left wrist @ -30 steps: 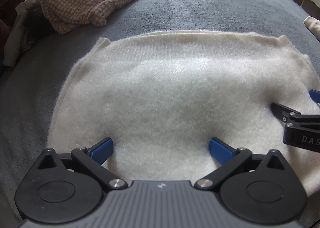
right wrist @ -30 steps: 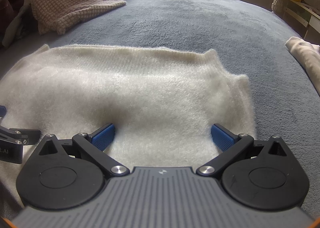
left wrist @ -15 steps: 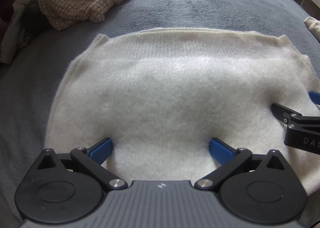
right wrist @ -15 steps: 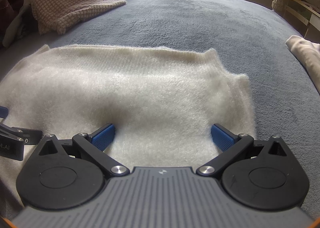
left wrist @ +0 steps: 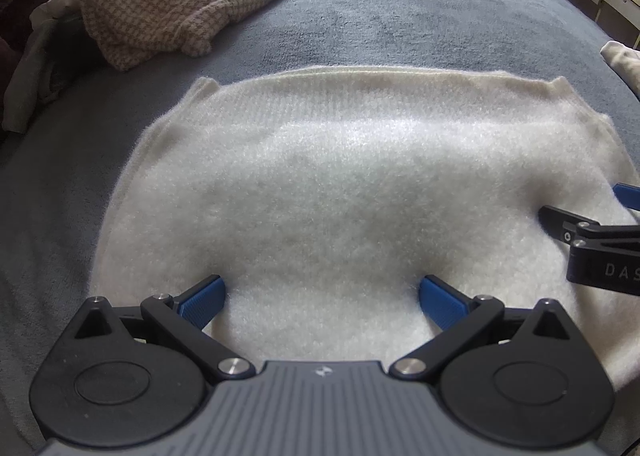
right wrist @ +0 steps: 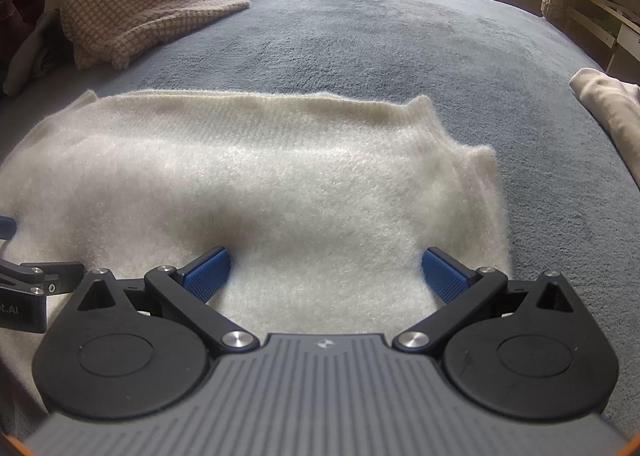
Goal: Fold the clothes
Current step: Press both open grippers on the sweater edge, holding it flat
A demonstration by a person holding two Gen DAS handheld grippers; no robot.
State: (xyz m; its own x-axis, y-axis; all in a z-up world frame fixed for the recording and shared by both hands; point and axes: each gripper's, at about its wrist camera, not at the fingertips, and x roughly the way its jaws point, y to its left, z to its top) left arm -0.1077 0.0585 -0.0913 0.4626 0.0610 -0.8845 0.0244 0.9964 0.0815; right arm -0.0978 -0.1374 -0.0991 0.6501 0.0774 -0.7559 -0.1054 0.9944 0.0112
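Note:
A fluffy white sweater (left wrist: 332, 176) lies folded flat on the grey-blue bedspread (left wrist: 380, 24). My left gripper (left wrist: 322, 298) rests open on the sweater's near left part, blue pads wide apart with nothing pinched between them. My right gripper (right wrist: 326, 270) is open too, set on the sweater (right wrist: 256, 184) at its near right part, close to the right edge. Each gripper shows at the side of the other's view: the right one (left wrist: 600, 248) and the left one (right wrist: 24, 284).
A pile of clothes with a brown-and-cream houndstooth knit (left wrist: 172, 8) lies at the far left of the bed. Another pale garment (right wrist: 608, 104) lies at the right edge. A shelf (right wrist: 600, 16) stands beyond the bed on the right.
The left wrist view has tilted up slightly, showing more of the clothes pile. Both grippers stay open on the sweater, which has not moved.

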